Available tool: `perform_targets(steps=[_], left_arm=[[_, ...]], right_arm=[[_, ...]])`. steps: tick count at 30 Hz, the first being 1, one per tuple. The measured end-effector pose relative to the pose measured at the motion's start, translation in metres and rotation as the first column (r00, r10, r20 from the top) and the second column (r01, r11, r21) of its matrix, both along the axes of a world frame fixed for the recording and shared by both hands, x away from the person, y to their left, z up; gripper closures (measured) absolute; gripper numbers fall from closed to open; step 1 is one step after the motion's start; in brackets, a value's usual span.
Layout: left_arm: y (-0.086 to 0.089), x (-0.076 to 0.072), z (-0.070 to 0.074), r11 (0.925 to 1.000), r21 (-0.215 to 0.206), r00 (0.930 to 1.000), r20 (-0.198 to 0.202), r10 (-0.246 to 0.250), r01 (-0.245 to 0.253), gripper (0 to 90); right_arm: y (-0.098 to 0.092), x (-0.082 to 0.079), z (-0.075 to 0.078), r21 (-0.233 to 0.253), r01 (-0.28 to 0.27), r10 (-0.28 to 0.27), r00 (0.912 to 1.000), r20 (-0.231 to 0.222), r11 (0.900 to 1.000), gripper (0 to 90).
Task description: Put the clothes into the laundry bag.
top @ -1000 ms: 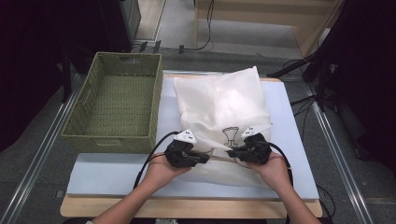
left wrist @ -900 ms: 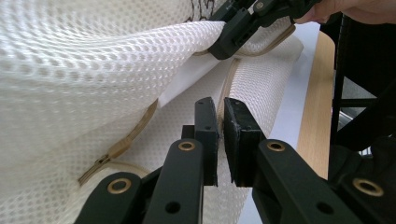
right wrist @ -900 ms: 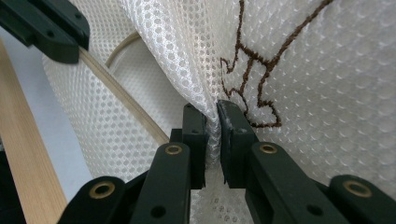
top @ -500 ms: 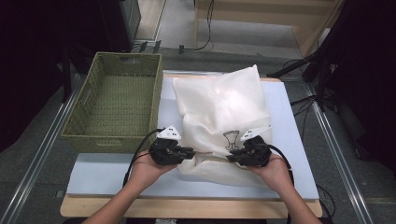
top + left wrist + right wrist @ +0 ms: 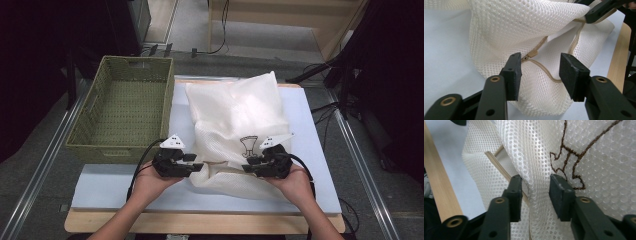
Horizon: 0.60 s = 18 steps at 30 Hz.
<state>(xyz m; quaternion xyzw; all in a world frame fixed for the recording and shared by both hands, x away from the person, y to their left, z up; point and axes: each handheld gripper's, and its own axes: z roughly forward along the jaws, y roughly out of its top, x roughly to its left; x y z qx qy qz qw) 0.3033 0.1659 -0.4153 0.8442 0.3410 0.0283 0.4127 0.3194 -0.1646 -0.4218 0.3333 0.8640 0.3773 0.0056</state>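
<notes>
left tongs (image 5: 196,166) moved back right to the mesh bag (image 5: 235,115), released, zipper pull (image 5: 533,53) between jaws. right tongs (image 5: 248,165) unmoved, grasping a mesh fold.

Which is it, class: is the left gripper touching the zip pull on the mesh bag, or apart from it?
Apart. In the left gripper view the left gripper stands open, and the zip pull on the mesh bag lies beyond the jaws with a gap to either one.

To my left a green woven basket (image 5: 122,112) with cut-out handles sits on the tabletop (image 5: 310,130), its near wall overlapping the pale blue mat. The tabletop has a light wooden edge (image 5: 200,222). Beyond it, black cables (image 5: 220,30) run across the grey floor (image 5: 260,35), beside wooden furniture (image 5: 280,12).
</notes>
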Motion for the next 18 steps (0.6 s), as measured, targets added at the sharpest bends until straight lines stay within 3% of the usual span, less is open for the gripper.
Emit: perform_targets(steps=[4, 11, 15, 18], left_arm=[[0.005, -0.002, -0.001, 0.9999, -0.007, 0.9999, 0.008, 0.015, -0.015, 50.4], [0.007, -0.001, -0.007, 0.9994, 0.016, 0.9996, 0.004, 0.030, -0.030, 51.6], [0.007, 0.000, -0.016, 0.9985, 0.042, 0.9992, -0.015, 0.037, -0.036, 54.2], [0.007, 0.000, -0.019, 0.9964, 0.068, 0.9985, -0.019, 0.052, -0.051, 62.0]], right_arm=[[-0.004, -0.006, 0.012, 0.054, 0.006, -0.008, 0.9990, 0.043, 0.999, 55.0], [-0.006, -0.012, 0.024, 0.081, 0.030, -0.037, 0.9958, 0.084, 0.996, 53.2], [-0.004, -0.012, 0.026, 0.082, 0.034, -0.041, 0.9960, 0.079, 0.996, 53.5], [-0.004, -0.011, 0.025, 0.076, 0.029, -0.035, 0.9967, 0.073, 0.997, 53.6]])
